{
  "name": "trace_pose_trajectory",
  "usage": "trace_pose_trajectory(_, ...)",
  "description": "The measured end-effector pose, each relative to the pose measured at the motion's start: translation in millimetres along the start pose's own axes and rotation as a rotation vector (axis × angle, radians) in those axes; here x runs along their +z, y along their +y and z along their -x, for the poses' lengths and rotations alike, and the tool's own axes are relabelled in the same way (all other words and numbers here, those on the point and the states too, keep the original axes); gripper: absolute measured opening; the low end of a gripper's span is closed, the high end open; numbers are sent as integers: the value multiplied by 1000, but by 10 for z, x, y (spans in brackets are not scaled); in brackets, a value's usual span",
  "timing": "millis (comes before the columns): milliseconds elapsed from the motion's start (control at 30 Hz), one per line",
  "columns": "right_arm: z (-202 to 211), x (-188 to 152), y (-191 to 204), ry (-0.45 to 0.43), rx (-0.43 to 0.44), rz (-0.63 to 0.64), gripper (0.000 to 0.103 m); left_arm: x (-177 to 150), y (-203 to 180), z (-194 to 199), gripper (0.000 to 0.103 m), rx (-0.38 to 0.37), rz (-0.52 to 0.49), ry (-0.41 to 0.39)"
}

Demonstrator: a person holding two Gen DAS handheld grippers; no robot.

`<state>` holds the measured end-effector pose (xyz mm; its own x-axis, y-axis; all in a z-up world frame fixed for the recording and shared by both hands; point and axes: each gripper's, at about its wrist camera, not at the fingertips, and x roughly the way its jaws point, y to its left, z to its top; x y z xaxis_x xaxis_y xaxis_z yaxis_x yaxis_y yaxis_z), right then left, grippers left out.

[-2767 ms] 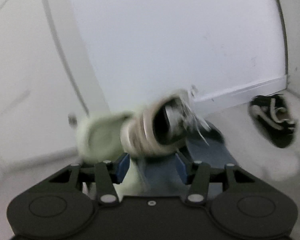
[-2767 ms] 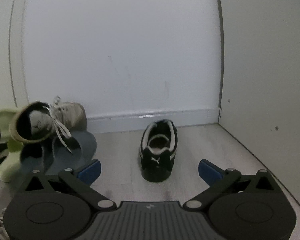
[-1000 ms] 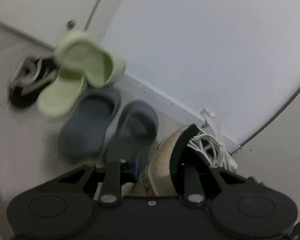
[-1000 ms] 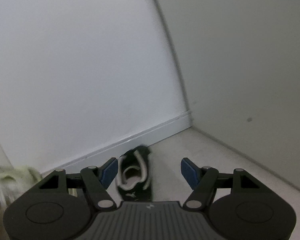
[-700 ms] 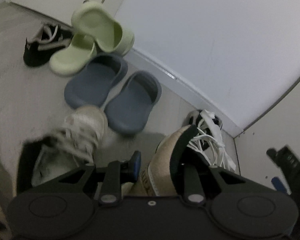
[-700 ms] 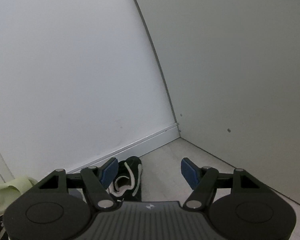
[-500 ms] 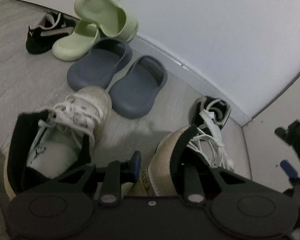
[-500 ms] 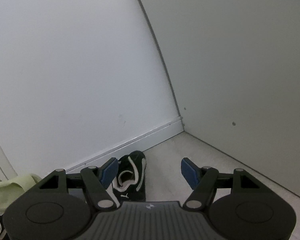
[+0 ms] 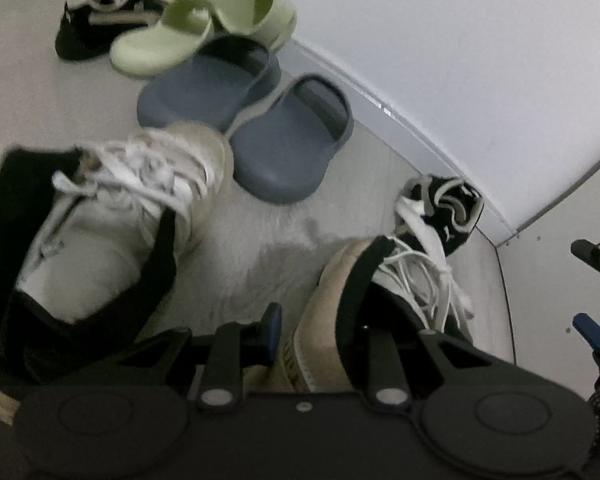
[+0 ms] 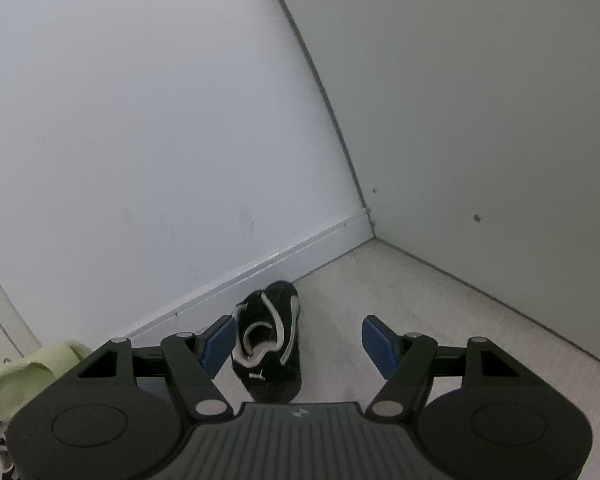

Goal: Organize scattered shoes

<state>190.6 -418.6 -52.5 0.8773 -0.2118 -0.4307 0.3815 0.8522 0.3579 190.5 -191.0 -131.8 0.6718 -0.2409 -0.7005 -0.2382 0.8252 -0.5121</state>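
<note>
A pale floor (image 9: pixel 268 248) meets a white wall (image 10: pixel 160 120) along a low skirting board (image 10: pixel 284 260), with a second wall forming a corner on the right.

The left gripper (image 9: pixel 324 328) is clamped on the heel collar of a beige sneaker (image 9: pixel 332 292), one blue-padded finger (image 9: pixel 271 322) outside the heel and the other hidden inside the opening. Its white laces (image 9: pixel 424 264) spill forward over the tongue. The shoe hangs near the camera above the floor; whether its sole touches the floor cannot be told.

To its left lies the matching beige sneaker (image 9: pixel 112 216), black-lined, toe pointing toward the wall, blurred by motion. Just beyond its toe sit two grey clogs (image 9: pixel 252 120) side by side, heels toward the camera. Behind them are two green clogs (image 9: pixel 204 20), one lying flat and the other tipped up against it. A black sneaker (image 9: pixel 96 28) lies at the far left, beside the flat green clog.

Another black sneaker (image 10: pixel 270 344) with pale trim stands close to the skirting board near the corner, toe toward the wall. In the right wrist view the right gripper (image 10: pixel 298 346) hovers over it with its jaws wide apart, holding nothing; the shoe shows between the blue pads, nearer the left one. A green clog shows at that view's lower left edge.
</note>
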Motion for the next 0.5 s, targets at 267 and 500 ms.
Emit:
trace_pose_trajectory(267,-184,-151,-59,136,11,-57,71,-22,12,-160,24,-43,-30,117)
trace_pose_trajectory(500,-142,-226,-101,206,21,-78,72,-36,-60,-258,42,-69,-150,260)
